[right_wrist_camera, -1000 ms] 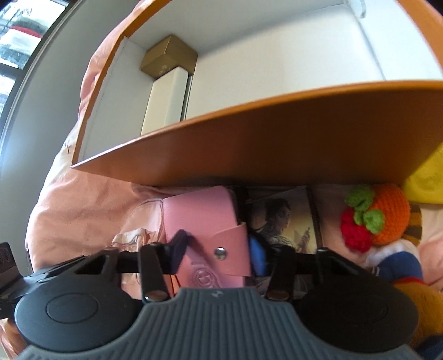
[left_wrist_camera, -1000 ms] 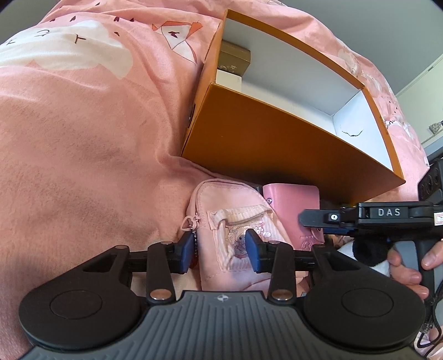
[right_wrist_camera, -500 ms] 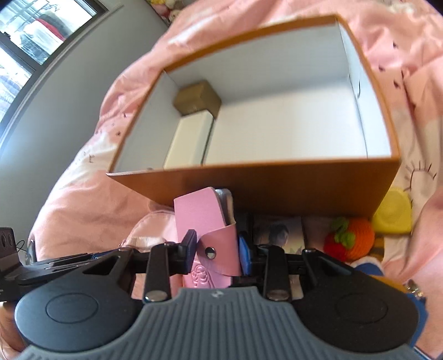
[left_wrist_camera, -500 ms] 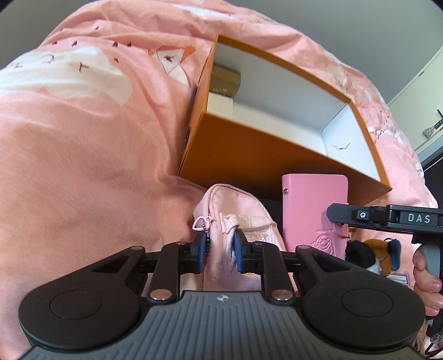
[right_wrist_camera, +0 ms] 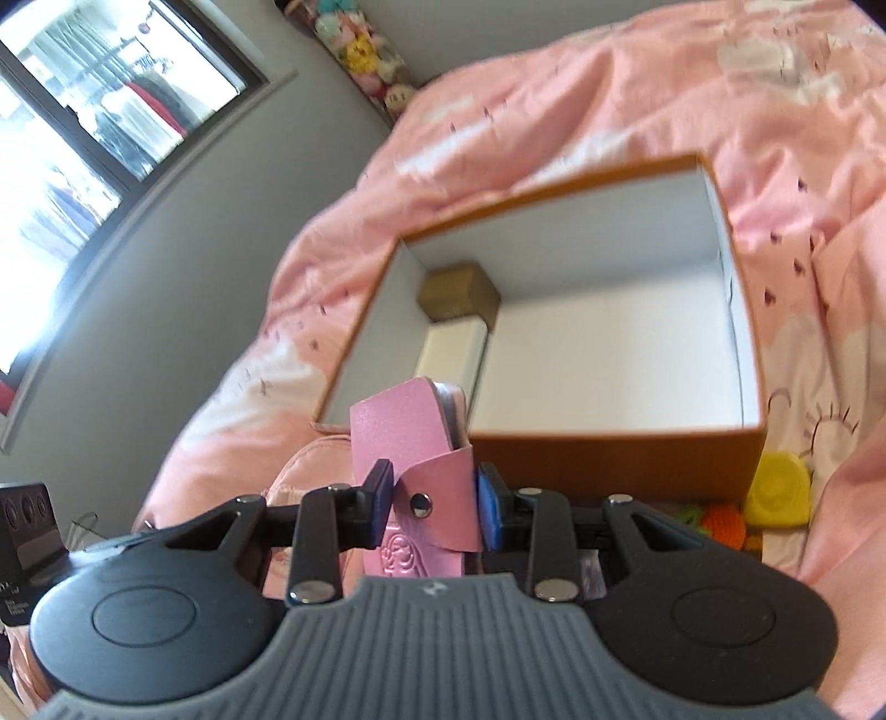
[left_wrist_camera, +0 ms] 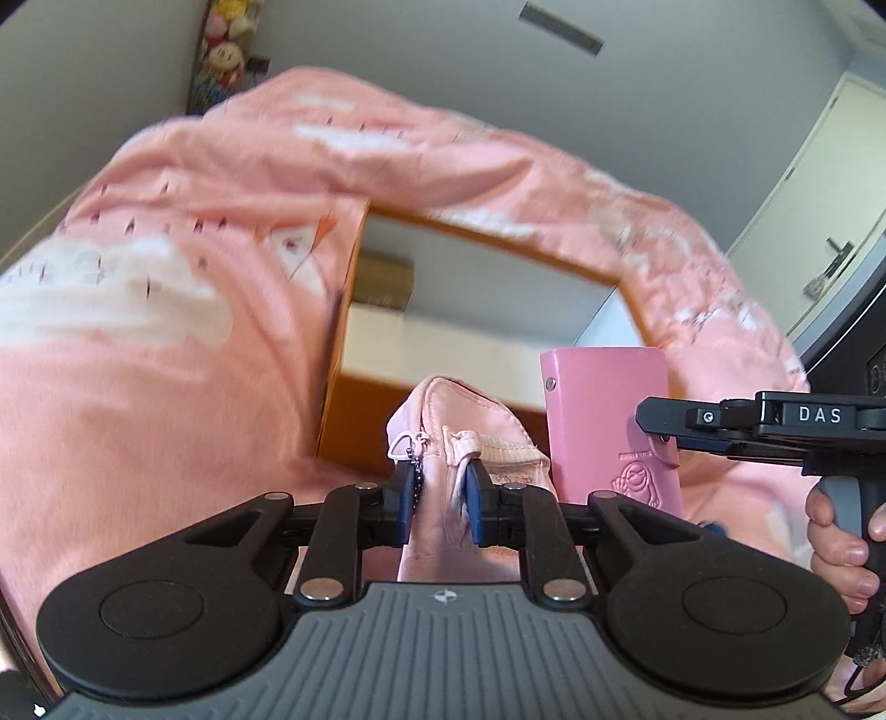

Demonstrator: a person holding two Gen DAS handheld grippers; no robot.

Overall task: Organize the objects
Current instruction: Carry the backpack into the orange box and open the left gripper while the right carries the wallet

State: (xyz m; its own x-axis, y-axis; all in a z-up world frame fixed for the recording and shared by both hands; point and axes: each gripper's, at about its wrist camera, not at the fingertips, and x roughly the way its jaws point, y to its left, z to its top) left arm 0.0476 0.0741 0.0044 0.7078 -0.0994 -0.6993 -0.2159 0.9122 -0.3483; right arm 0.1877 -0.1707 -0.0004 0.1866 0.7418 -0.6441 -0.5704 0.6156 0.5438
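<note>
Fingers (left_wrist_camera: 477,493) have lifted pouch (left_wrist_camera: 465,421) and wallet (right_wrist_camera: 412,437) higher.

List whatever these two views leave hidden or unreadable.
- Left wrist: orange box floor, hidden by pink pouch, pink wallet.
- Left wrist: blanket print, motion-blurred.
- Right wrist: yarn toy, behind right claw.
- Right wrist: wallet's embossed logo, partly hidden.

Pink duvet (right_wrist_camera: 637,122) (white cloud print) underneath; window (right_wrist_camera: 83,127) left; plush toys (right_wrist_camera: 365,47), seemingly shelved, in corner.
</note>
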